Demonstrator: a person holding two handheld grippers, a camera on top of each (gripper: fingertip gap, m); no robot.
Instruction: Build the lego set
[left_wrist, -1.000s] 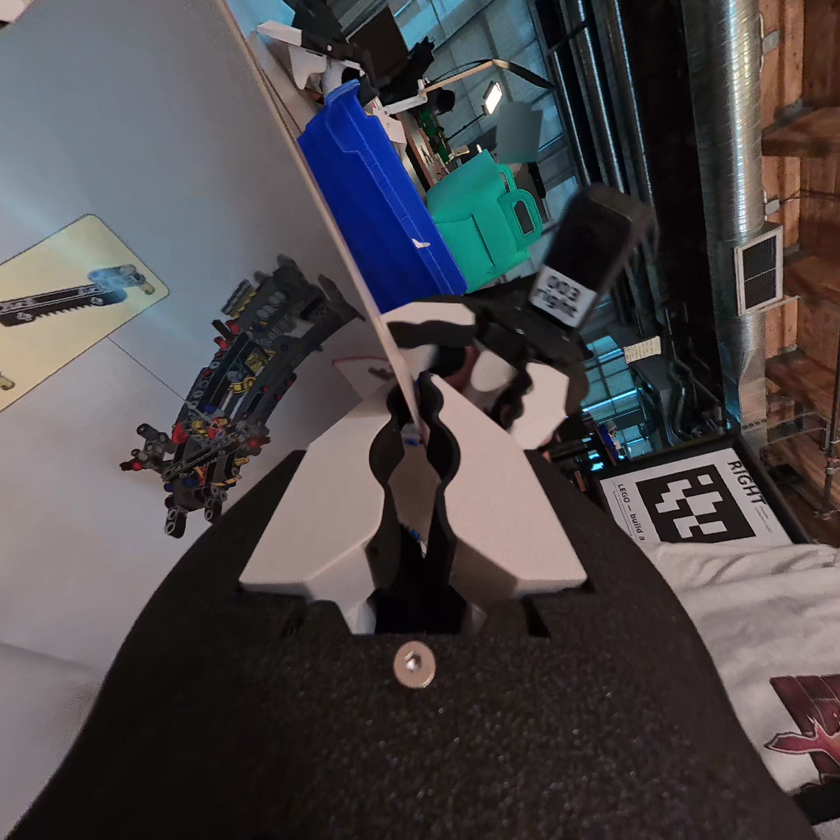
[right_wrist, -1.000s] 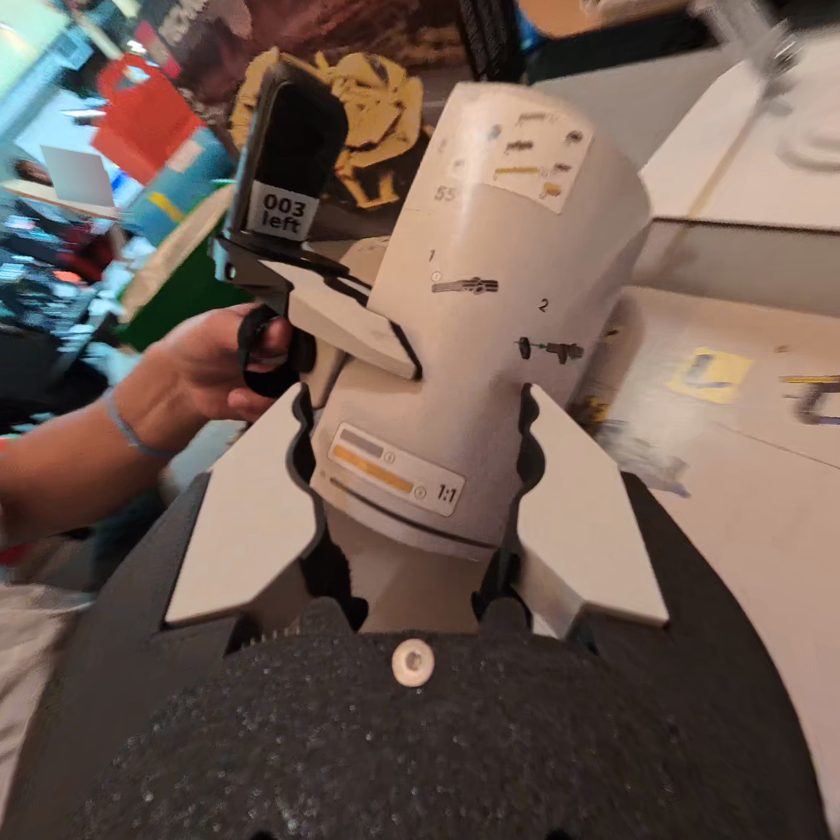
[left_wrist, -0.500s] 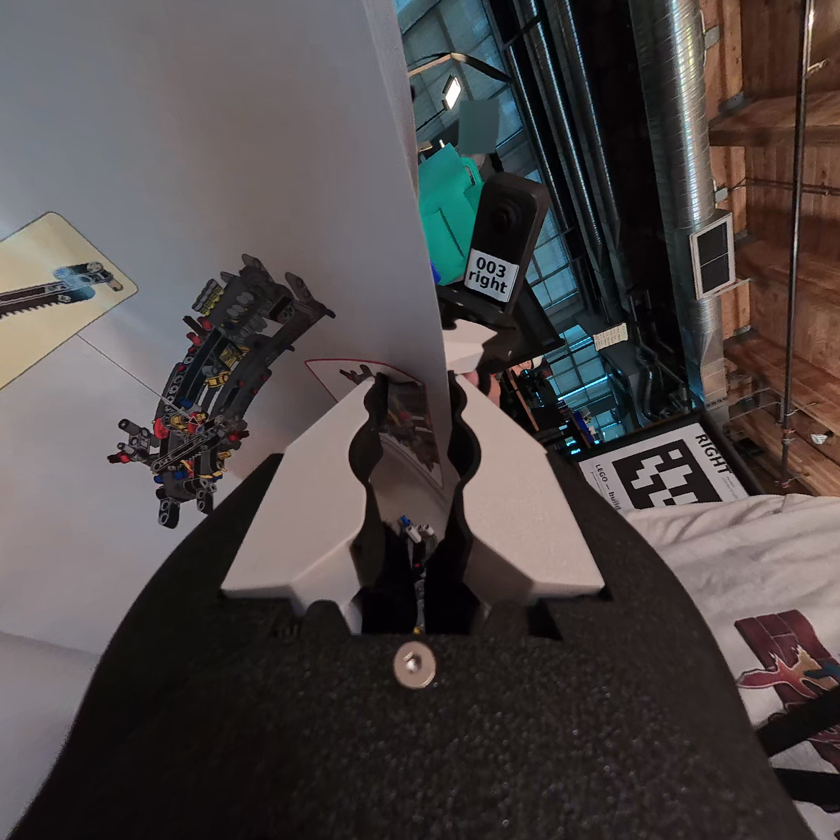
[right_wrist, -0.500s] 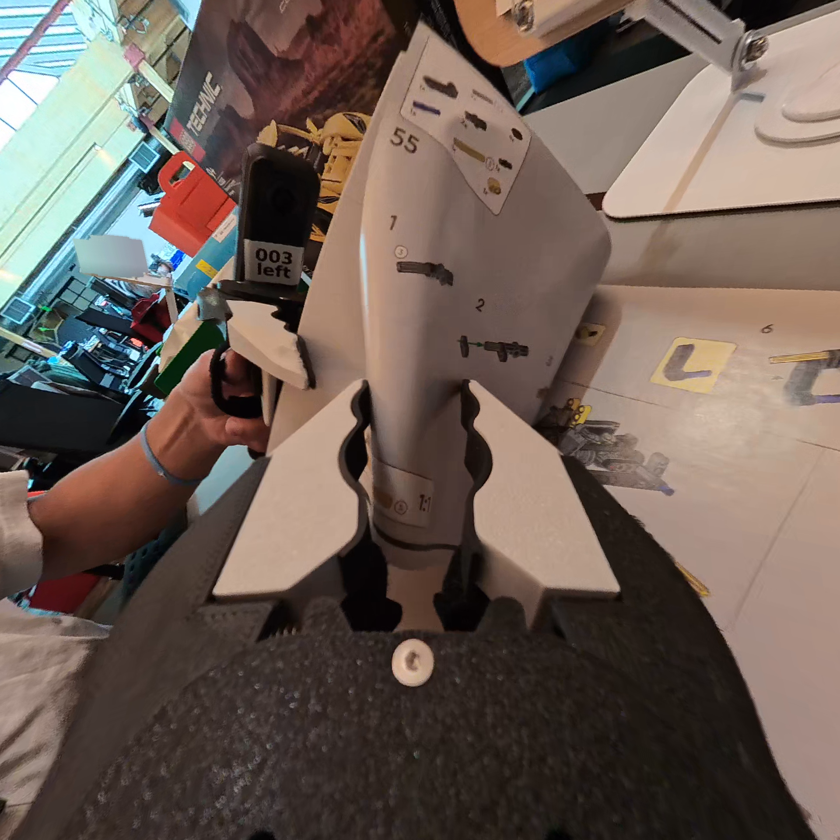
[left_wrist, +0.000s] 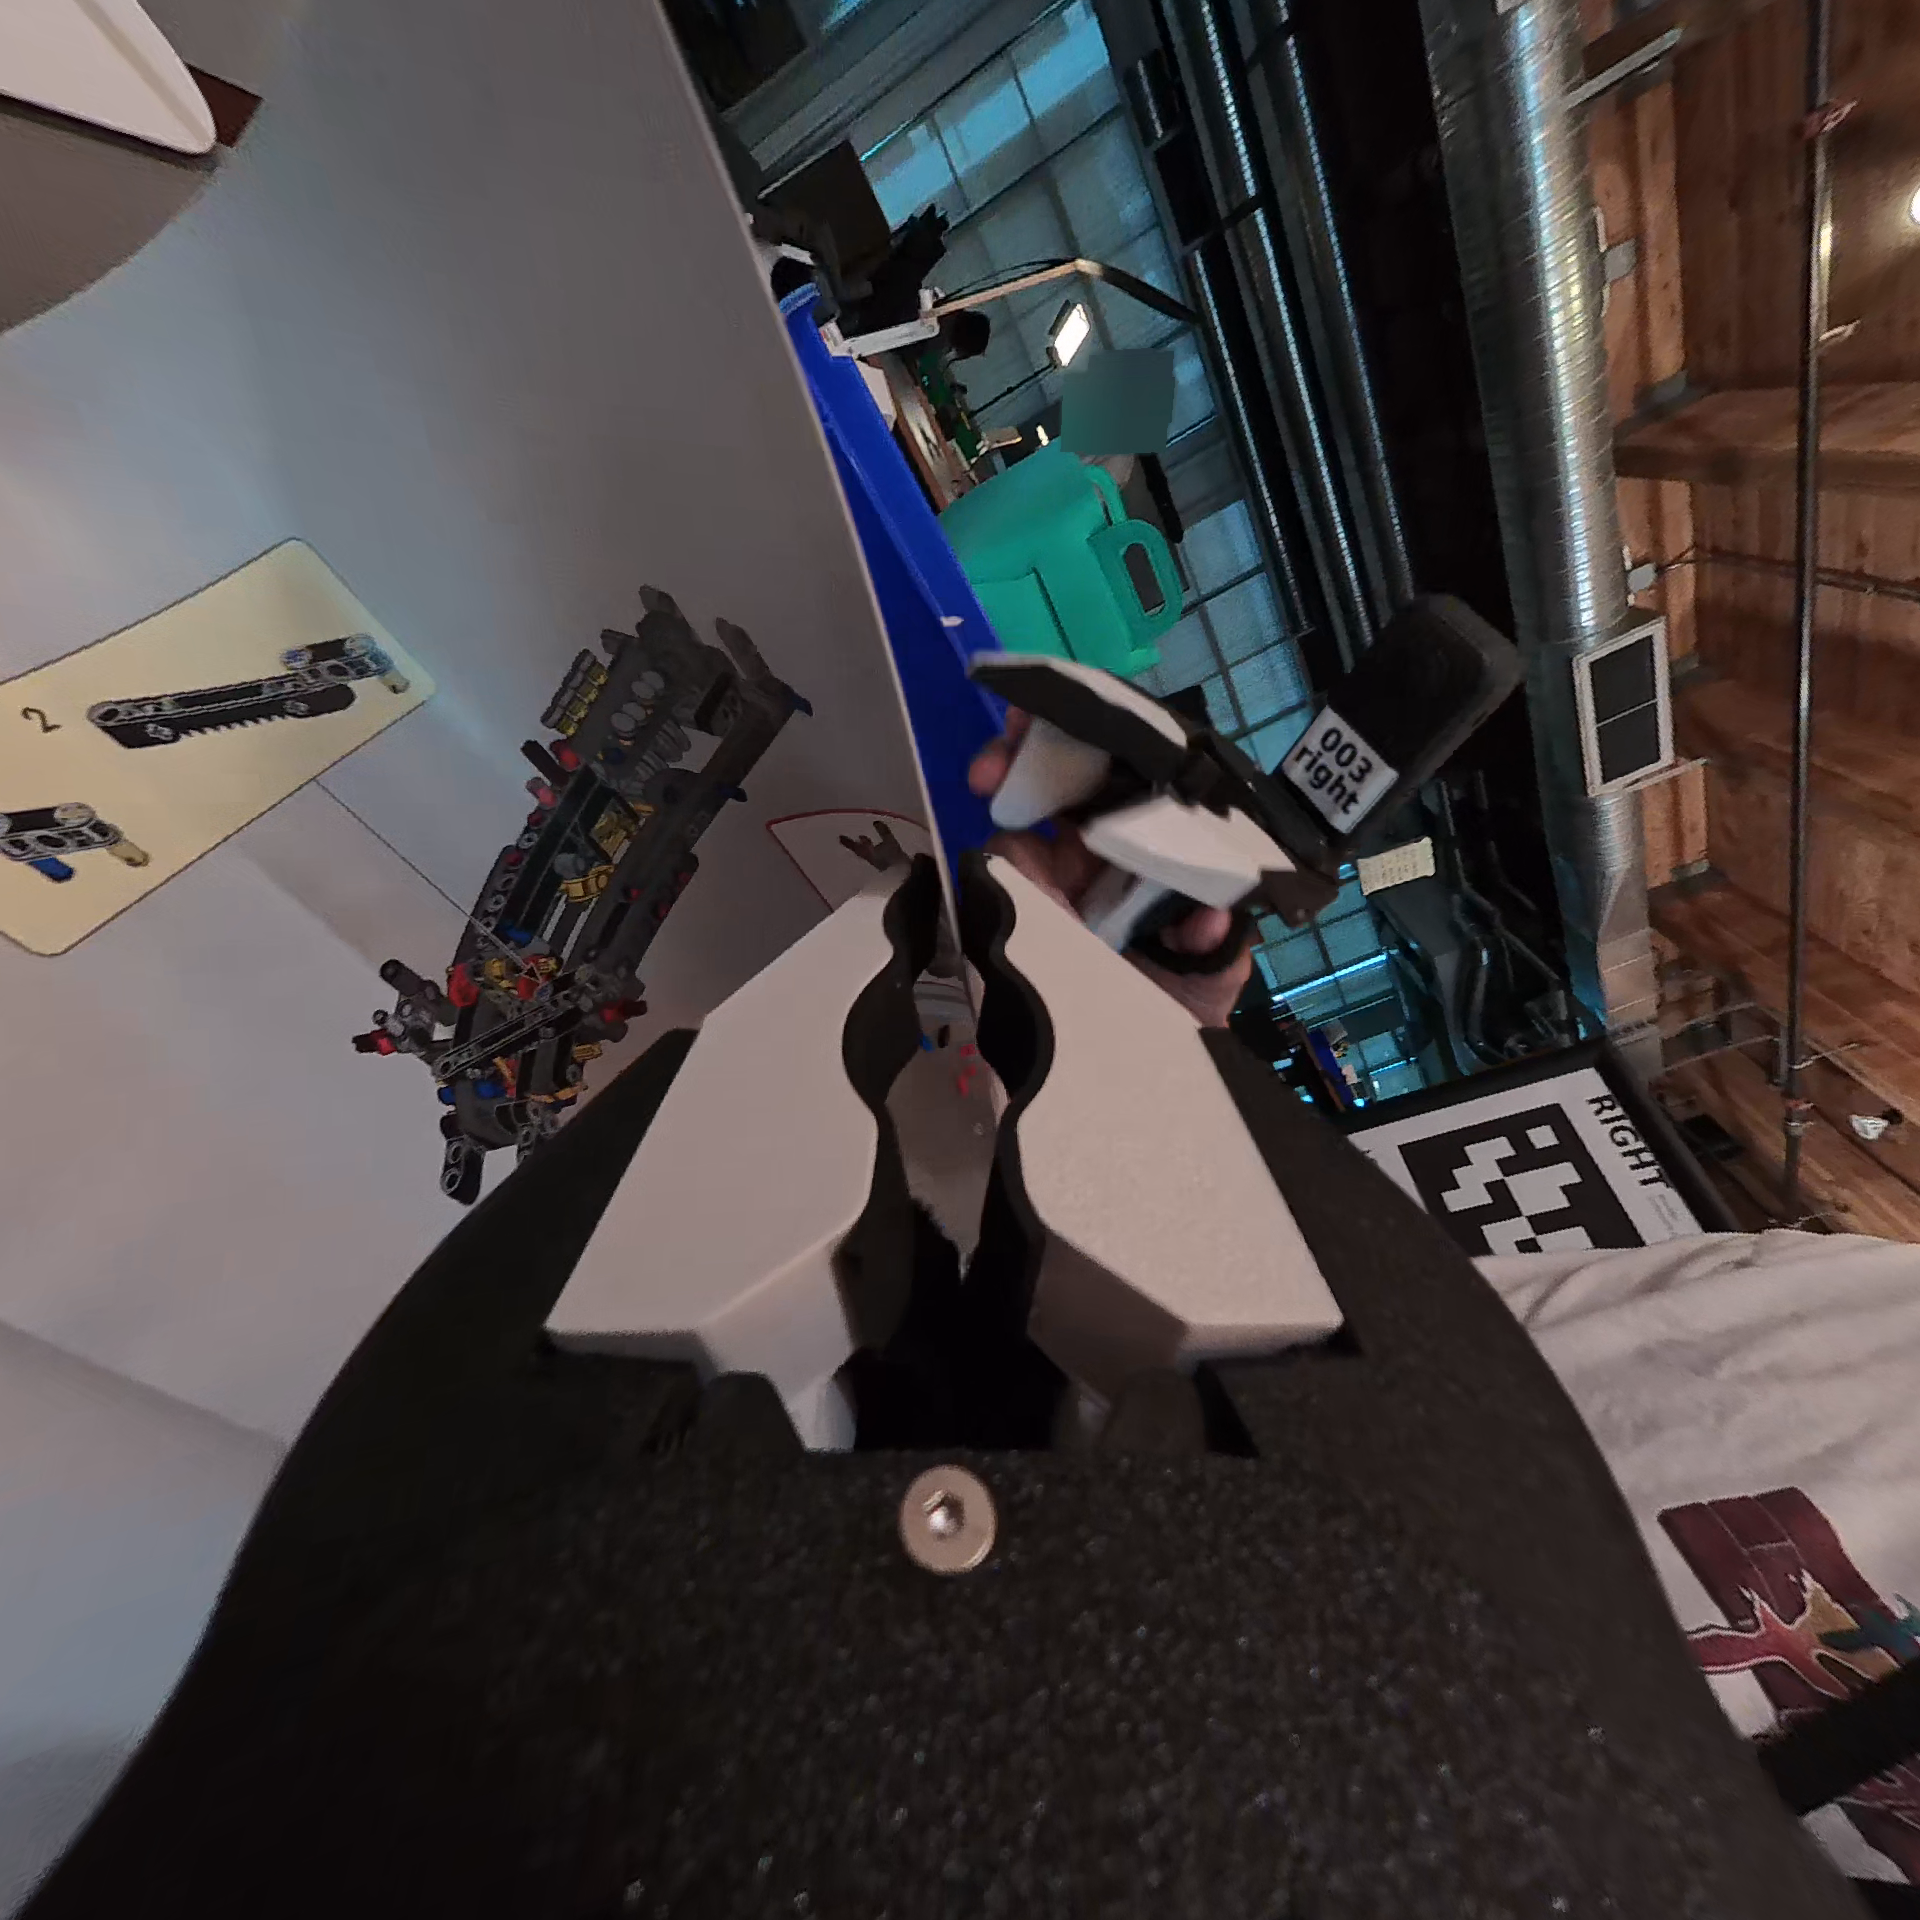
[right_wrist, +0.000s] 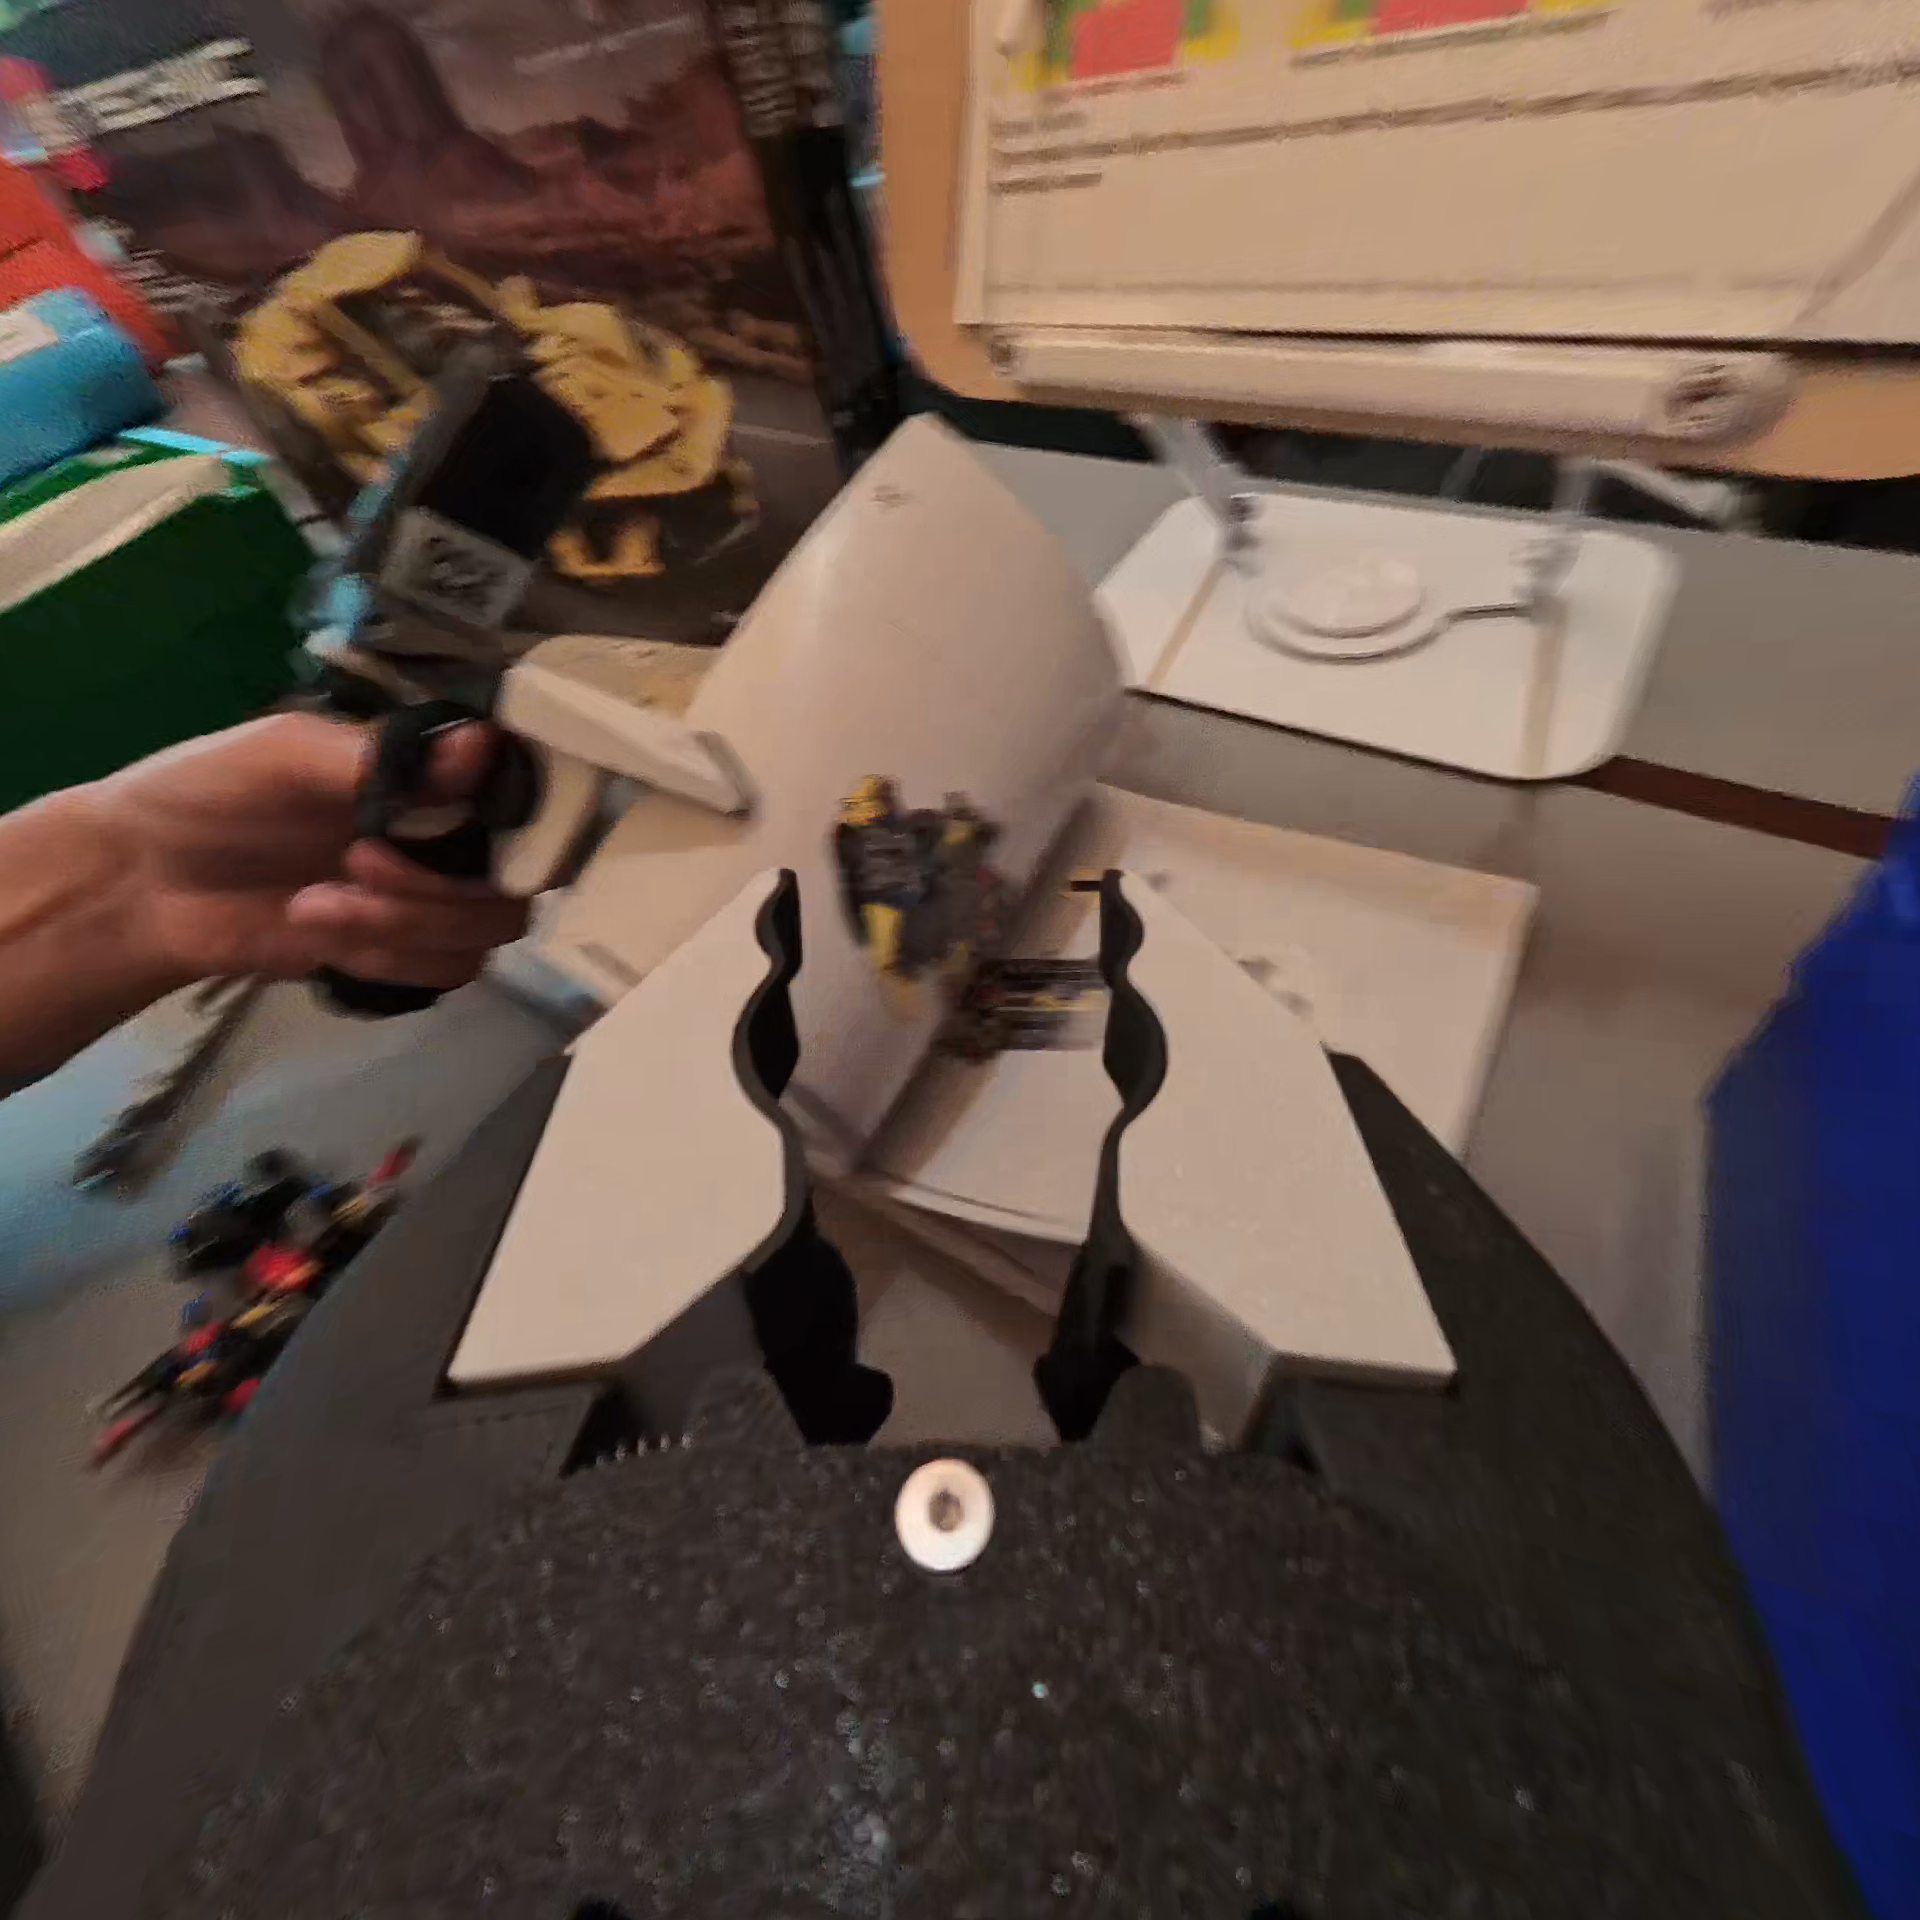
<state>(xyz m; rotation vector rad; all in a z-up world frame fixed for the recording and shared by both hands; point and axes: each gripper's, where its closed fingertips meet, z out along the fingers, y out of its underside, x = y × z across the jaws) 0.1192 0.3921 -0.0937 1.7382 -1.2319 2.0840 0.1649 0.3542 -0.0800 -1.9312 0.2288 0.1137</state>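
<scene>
The glossy white instruction-booklet page (left_wrist: 436, 436), printed with dark model diagrams, curls upright above the grey tabletop (right_wrist: 499, 1081), its edge clamped in the left gripper (left_wrist: 951, 883), while the right gripper (right_wrist: 945, 894) hangs spread apart, beside a blue bin (right_wrist: 1829, 1247).

The lifted page (right_wrist: 914, 727) is standing over the open booklet (right_wrist: 1299, 997) on the table; loose lego pieces (right_wrist: 249, 1278) are lying left, a bin (right_wrist: 1829, 1247) right.
</scene>
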